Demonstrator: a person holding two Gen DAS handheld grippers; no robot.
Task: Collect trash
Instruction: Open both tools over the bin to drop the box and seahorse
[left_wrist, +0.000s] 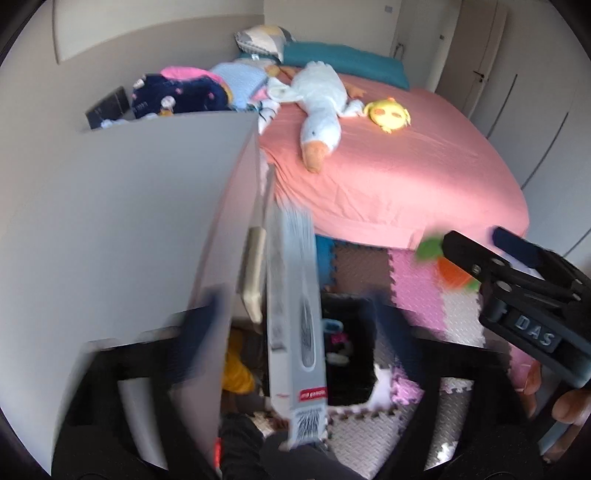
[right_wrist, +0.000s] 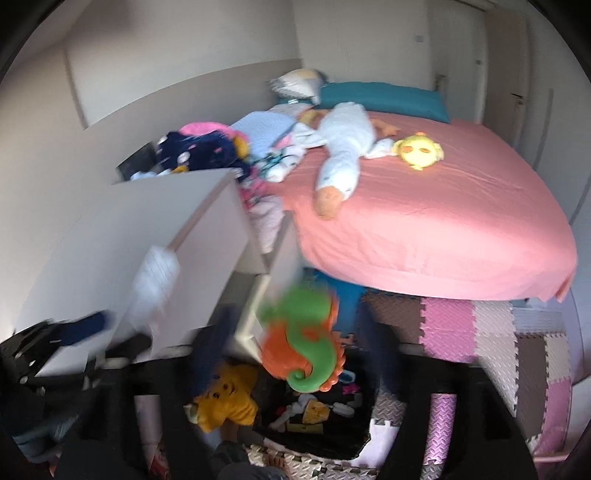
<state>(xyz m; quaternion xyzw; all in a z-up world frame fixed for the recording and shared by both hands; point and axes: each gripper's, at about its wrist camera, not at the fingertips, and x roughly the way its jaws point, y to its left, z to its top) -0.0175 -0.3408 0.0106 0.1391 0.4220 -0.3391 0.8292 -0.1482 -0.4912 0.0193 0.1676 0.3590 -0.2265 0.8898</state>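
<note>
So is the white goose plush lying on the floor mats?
No, the white goose plush lies on the pink bed, above the floor mats.

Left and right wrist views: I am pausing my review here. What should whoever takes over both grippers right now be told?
Left gripper: jaws open, the grey flat box loose between them, over the black bin. The view is blurred.
Right gripper: jaws open, the green-and-orange plush toy loose between them, also above the bin.
Bin: on the foam mat beside the bed, with small items already inside.
Done: both things brought to the bin, apparently released.
Left: check that both land inside. A yellow plush lies beside the bin.
</note>
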